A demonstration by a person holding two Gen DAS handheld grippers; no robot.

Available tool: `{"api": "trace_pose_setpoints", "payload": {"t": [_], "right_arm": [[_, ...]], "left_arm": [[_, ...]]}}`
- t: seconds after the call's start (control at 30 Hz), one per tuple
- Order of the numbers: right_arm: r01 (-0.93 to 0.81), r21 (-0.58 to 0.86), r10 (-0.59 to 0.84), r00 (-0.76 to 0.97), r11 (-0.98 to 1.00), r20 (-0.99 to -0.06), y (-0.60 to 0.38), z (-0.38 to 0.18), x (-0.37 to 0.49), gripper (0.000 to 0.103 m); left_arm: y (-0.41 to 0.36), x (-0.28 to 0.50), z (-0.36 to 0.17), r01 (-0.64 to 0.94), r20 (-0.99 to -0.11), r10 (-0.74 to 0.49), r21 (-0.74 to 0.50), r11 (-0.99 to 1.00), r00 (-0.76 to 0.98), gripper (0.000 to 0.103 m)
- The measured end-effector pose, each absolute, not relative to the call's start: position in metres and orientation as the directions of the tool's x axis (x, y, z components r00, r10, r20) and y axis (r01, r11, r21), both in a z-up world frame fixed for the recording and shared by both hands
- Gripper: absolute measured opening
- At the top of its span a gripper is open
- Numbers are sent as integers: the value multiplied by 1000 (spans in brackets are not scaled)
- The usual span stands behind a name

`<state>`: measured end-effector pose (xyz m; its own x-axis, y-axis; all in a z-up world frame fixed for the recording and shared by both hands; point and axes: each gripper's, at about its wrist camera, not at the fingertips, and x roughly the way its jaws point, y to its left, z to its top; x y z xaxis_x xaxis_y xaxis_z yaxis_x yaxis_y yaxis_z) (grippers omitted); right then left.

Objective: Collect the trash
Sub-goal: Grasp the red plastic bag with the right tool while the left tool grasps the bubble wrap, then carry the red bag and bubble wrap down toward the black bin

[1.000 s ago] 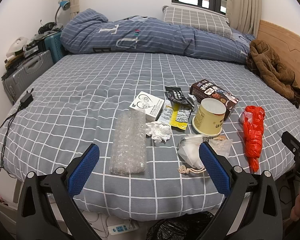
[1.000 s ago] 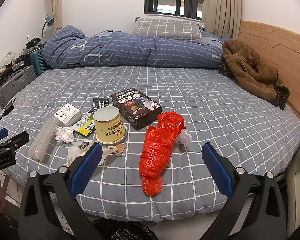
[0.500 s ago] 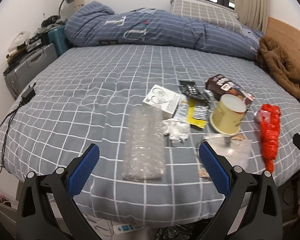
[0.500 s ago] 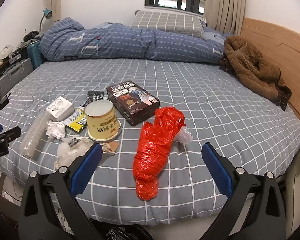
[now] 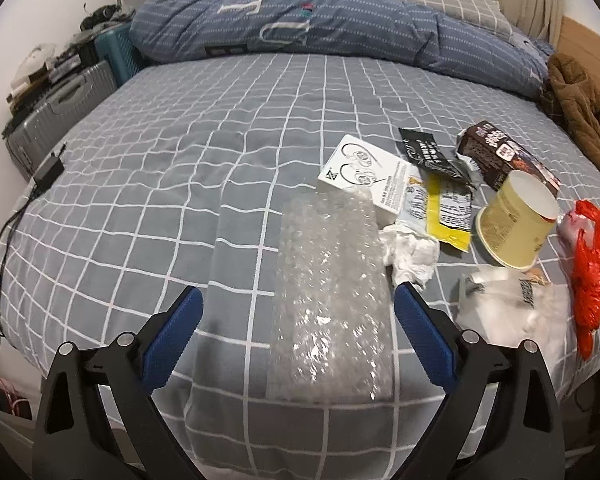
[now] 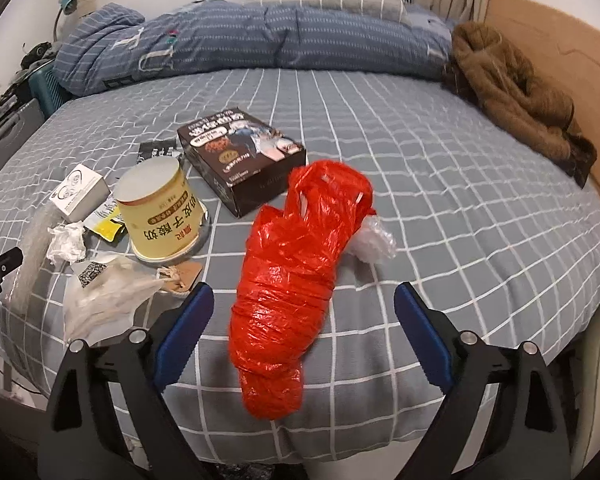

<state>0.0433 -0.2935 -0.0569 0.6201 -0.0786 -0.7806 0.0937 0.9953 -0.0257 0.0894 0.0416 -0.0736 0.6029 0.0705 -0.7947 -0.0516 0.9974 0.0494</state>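
**Two grippers lowered onto the litter, nothing held yet**

Two pieces of trash are now lined up between blue pads. The red bag (image 6: 292, 276), a wrapped bundle lying lengthwise near the front edge of the bed (image 6: 460, 184), is framed by the right gripper (image 6: 304, 332), whose jaws are closing from nearly full spread; the pads are still apart from the plastic. The bubble wrap (image 5: 332, 296), flat on the checked sheet beside a crumpled tissue (image 5: 410, 252), lies between the wide-open fingers of the left gripper (image 5: 296, 336), untouched.

Compared with a second ago, both items are seen larger and lower in each view, and the bed edge has dropped out of sight below the fingers: both tools have been brought down and forward. A grasp on each is judged to be next.

Around them, uncollected, are the yellow cup (image 6: 160, 208), the dark box (image 6: 240, 160), the white box (image 5: 364, 172), the yellow wrapper (image 5: 448, 212) and the clear bag (image 6: 104, 296). Further back lie the duvet (image 6: 240, 40) and a brown jacket (image 6: 516, 92).
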Motion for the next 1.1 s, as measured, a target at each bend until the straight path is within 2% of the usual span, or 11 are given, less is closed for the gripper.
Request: {"api": "trace_pose_setpoints", "payload": {"t": [0.2, 0.4, 0.5, 0.57, 0.6, 0.77, 1.1], "right_arm": [[94, -10, -65, 606, 996, -793, -291, -63, 53, 79], [101, 7, -52, 570, 995, -820, -292, -74, 65, 64], [95, 9, -46, 562, 995, -826, -290, -76, 66, 55], [90, 7, -45, 561, 996, -826, -288, -77, 66, 51], [88, 8, -42, 560, 996, -828, -288, -77, 66, 44], [67, 2, -37, 569, 998, -821, -285, -74, 65, 37], [53, 28, -11, 619, 998, -785, -280, -51, 56, 37]], "left_arm": [[43, 100, -84, -44, -817, 49, 29, 999, 574, 91], [41, 103, -93, -20, -838, 17, 7, 1000, 546, 78], [39, 104, -97, -14, -848, 3, -5, 1000, 530, 68], [38, 104, -99, -4, -856, -9, -13, 1000, 517, 53], [37, 104, -99, -2, -856, -10, -13, 1000, 517, 52], [34, 101, -93, 3, -850, -11, -11, 1000, 527, 33], [44, 85, -65, -34, -810, -6, -32, 999, 587, 29]]}}
